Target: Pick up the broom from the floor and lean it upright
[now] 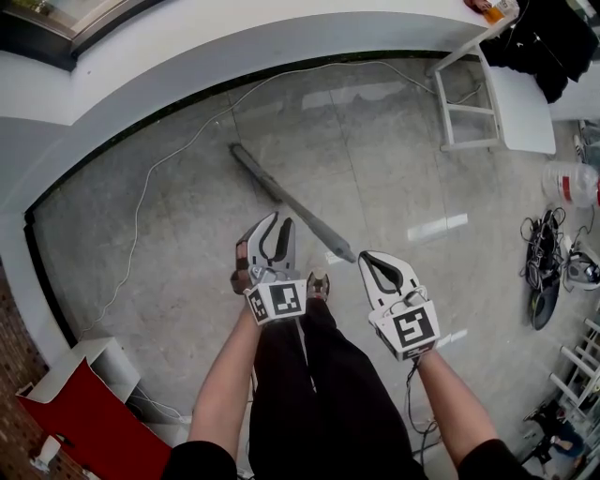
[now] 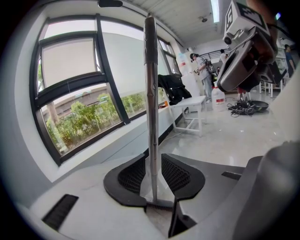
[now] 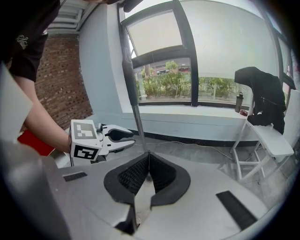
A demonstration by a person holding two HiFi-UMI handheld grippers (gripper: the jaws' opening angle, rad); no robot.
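The grey floor (image 1: 375,159) bears a white cable (image 1: 138,216), a white bench (image 1: 520,112) and a plastic jug (image 1: 570,184).

The broom handle (image 2: 151,93) looks glossy metal, the floor (image 1: 375,141) polished stone.

Daylight is pouring in through the big dark-framed glass window (image 2: 70,89) ahead of the left tongs (image 2: 153,157), and its panes are washing out to near white in both gripper views. A long white ceiling strip lamp (image 2: 214,9) is glowing above and to the right of those tongs. On the polished grey stone floor (image 1: 187,244), pale patches of glare are lying just beyond the right tongs (image 1: 367,259). The thin shiny metal pole (image 2: 151,93) is catching a bright streak. Shadows are falling soft and faint. Every view is bending straight lines at the edges. The gripper views are fading into black corners, and the tongs' near bodies are looking soft.
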